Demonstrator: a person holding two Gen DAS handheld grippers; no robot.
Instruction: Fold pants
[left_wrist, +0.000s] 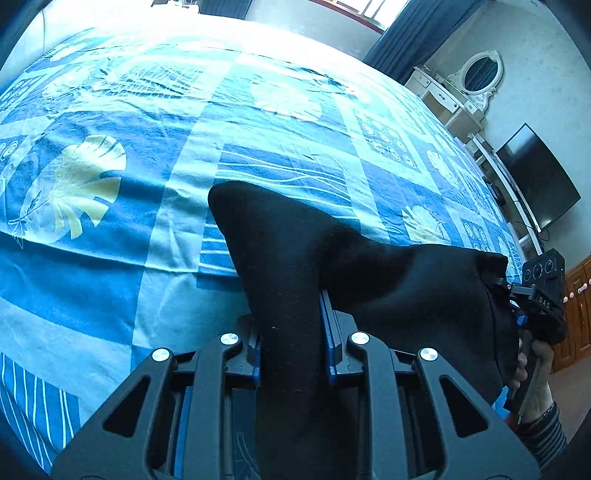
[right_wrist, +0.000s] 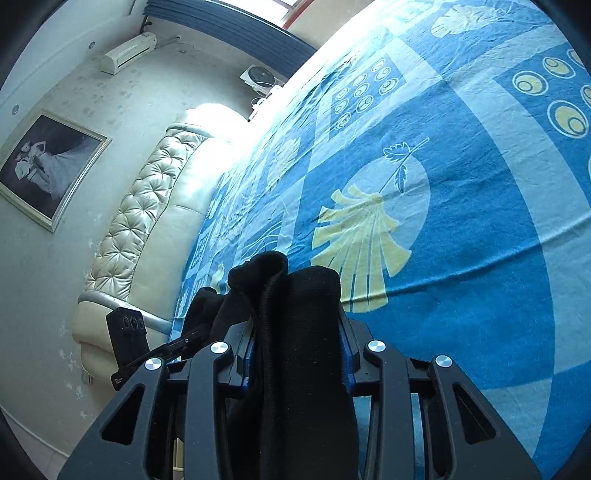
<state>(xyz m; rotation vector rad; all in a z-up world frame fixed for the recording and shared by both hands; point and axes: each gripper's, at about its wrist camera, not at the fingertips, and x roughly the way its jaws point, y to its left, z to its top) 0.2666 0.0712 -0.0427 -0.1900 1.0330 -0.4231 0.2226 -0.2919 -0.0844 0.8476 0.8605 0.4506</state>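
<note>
bed (left_wrist: 110, 258); both grippers clamp black pants (left_wrist: 280, 258).

pants (left_wrist: 295, 266) between both tongs, above bedspread (left_wrist: 110, 221) | headboard (right_wrist: 147, 206) left of bed | picture (right_wrist: 48, 166) on wall

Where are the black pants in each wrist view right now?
Left wrist: pants bottom centre, clamped in the left gripper, stretching right to the right gripper.
Right wrist: pants bottom centre, clamped in that gripper.
Shared landmark: blue patterned bedspread.
</note>
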